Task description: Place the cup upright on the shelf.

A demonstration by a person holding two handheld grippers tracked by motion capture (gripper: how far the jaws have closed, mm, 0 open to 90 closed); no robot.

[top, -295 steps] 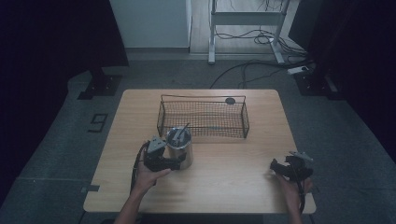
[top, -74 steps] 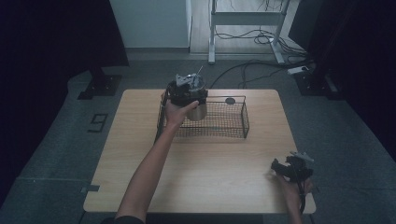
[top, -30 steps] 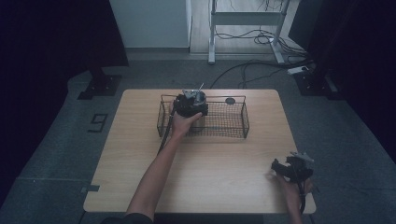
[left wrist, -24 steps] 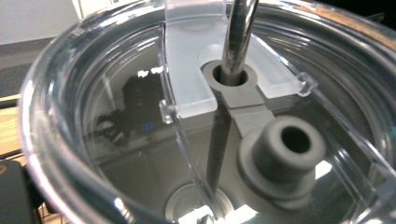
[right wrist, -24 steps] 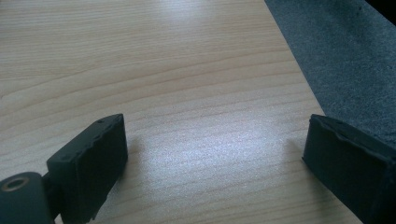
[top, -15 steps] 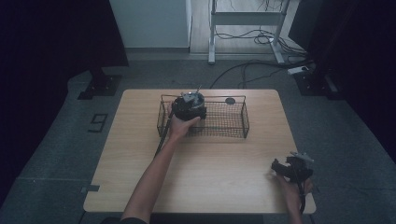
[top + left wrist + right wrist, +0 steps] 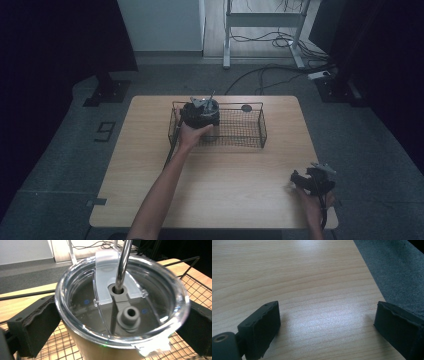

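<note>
Tumbler (image 7: 120,315) w/ clear lid and metal straw (image 7: 122,265) sits upright, long axis vertical, at left end of wire basket (image 7: 235,127) on far side of desk (image 7: 215,185); can't tell if its base rests on the mesh yet. Left gripper (image 7: 199,114) jaws clamp its body from both sides, so tumbler lies directly btwn them. Right gripper (image 7: 311,181) sits well apart at near right corner, jaws spread, nothing btwn them. Left hand is nearer for any release.
</note>
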